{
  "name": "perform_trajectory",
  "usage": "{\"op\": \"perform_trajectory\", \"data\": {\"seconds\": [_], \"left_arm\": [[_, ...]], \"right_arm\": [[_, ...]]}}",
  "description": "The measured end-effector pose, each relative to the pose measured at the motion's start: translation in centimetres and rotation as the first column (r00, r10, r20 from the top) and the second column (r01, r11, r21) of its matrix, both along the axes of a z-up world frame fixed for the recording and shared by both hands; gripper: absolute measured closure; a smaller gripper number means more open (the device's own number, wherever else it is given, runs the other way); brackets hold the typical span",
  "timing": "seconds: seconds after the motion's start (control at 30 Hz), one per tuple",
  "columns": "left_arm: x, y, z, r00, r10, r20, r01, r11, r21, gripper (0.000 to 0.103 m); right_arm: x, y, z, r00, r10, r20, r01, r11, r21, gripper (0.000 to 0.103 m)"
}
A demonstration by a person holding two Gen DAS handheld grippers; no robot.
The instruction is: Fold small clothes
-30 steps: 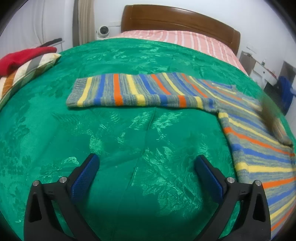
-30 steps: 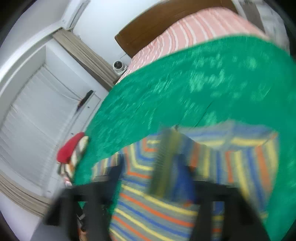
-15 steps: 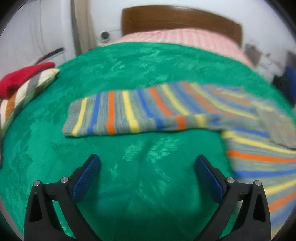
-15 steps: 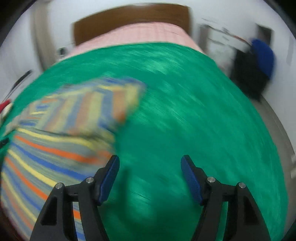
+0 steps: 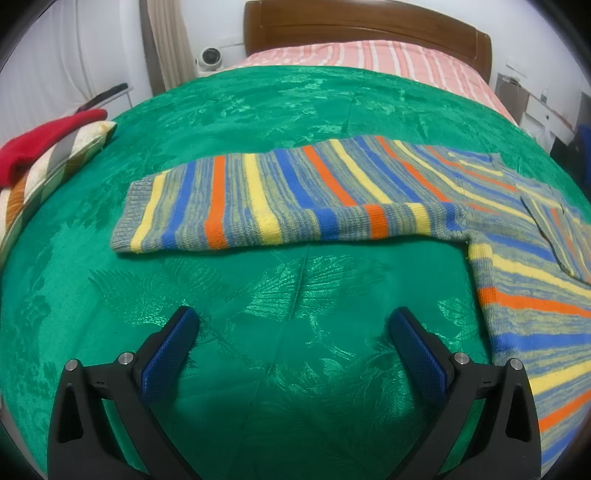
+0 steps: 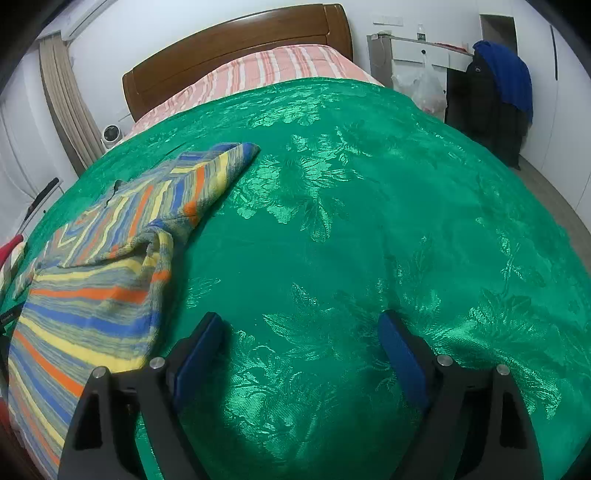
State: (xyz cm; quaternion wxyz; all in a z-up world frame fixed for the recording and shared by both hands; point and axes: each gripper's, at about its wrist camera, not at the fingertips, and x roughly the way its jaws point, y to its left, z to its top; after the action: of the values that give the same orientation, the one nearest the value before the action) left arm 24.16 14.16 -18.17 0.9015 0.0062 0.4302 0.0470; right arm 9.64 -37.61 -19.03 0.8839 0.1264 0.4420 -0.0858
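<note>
Bed (image 5: pixel 369 22): green bedspread (image 5: pixel 258 110); striped sweater (image 5: pixel 295 192), striped cushion (image 5: pixel 55 162) lying on it.

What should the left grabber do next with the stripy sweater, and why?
Probably move the left gripper forward to the cuff of the striped knitted sweater's outstretched sleeve. That sleeve lies flat and unfolded on the green bedspread; the other sleeve already lies folded across the body.

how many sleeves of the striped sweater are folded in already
1. The right-side sleeve lies folded across the striped sweater. The other sleeve is stretched flat on the green bedspread, unfolded.
</note>
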Motion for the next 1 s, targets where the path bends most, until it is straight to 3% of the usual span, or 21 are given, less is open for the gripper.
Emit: {"op": "perform_trajectory", "data": {"seconds": [0.37,1.0], "left_arm": [[0.00,-0.03,-0.03,1.000,0.000,0.000,0.000,1.000,0.000,0.000],[-0.02,-0.03,-0.10,1.000,0.002,0.003,-0.002,1.000,-0.001,0.000]], "right_arm": [[0.52,0.59,-0.34,1.000,-0.003,-0.024,0.001,0.999,-0.050,0.017],[0.12,-0.15,-0.31,1.000,0.003,0.006,-0.003,1.000,-0.014,0.016]]}}
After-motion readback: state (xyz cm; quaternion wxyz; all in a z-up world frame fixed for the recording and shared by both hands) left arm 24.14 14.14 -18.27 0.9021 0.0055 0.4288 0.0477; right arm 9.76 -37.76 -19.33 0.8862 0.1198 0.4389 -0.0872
